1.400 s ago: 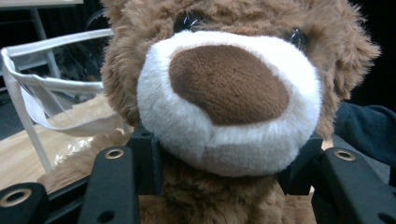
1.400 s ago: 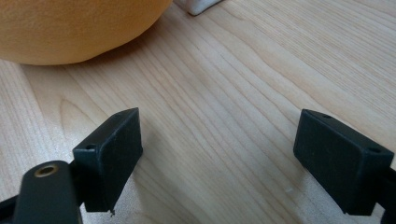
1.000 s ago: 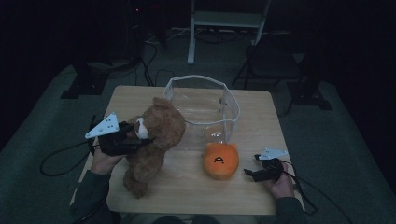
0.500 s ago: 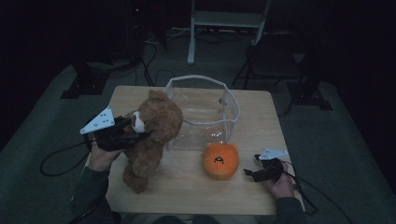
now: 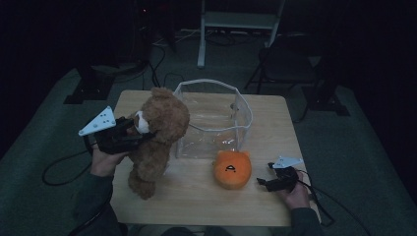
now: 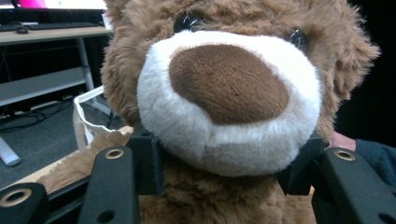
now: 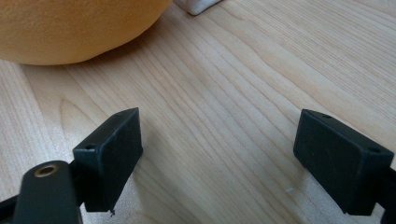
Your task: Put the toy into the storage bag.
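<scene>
The left tongs (image 5: 135, 137) are clamped on the brown teddy bear (image 5: 157, 132), the two black jaws pressing into the plush at either side of the neck just under the white muzzle, as the left gripper view shows; the bear (image 6: 224, 88) faces straight into that camera, its brown nose and white snout central and its dark eyes at about eleven and one o'clock. In the high view the bear hangs upright at the nine o'clock side of the desk (image 5: 275, 142), head level with the rim of the clear plastic bin (image 5: 216, 118), one foot low near the desk top at about seven o'clock of the bin; whether that foot touches the wood I cannot tell. The bear's shoulder sits just beside the bin's nine o'clock wall; the bin itself stands at the desk's centre toward twelve o'clock. An orange round plush toy (image 5: 232, 168) with a small face lies on the desk just at six o'clock of the bin, touching or nearly touching its wall. The right tongs (image 5: 263, 183) rest low at the desk's four o'clock corner, near the orange toy at its three o'clock side; in the right gripper view their jaws stand wide apart with bare wood between them, and the orange toy (image 7: 79, 28) shows at eleven o'clock.
</scene>
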Motion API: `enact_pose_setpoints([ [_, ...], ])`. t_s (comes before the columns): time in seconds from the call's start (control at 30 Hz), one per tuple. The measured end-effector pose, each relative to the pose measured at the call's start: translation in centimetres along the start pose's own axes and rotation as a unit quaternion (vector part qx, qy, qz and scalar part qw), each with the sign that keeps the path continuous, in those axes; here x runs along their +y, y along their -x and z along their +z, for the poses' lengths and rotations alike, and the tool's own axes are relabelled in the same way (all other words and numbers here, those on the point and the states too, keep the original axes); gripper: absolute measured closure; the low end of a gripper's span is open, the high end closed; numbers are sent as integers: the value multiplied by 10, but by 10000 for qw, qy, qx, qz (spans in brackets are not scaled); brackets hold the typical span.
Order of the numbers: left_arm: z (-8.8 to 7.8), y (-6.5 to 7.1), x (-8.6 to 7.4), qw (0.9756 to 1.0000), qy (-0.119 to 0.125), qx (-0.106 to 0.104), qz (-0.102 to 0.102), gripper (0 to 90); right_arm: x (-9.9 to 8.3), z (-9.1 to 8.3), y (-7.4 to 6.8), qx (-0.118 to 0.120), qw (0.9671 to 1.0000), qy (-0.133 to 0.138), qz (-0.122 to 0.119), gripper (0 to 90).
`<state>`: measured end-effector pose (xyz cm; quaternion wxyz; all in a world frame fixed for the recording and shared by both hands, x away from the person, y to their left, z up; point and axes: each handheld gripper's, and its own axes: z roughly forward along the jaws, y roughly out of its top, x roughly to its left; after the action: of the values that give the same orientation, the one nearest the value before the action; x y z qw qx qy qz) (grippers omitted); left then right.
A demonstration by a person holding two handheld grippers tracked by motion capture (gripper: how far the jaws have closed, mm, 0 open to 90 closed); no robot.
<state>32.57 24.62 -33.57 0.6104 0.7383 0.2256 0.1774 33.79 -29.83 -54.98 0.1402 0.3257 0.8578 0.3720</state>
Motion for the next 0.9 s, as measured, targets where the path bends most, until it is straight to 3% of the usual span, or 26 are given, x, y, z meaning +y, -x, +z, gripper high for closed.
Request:
enact_pose_setpoints([
  [0.9,-15,-9,12,9993,266,244,-36,453,0,0,0,9,10000,2,-6,146],
])
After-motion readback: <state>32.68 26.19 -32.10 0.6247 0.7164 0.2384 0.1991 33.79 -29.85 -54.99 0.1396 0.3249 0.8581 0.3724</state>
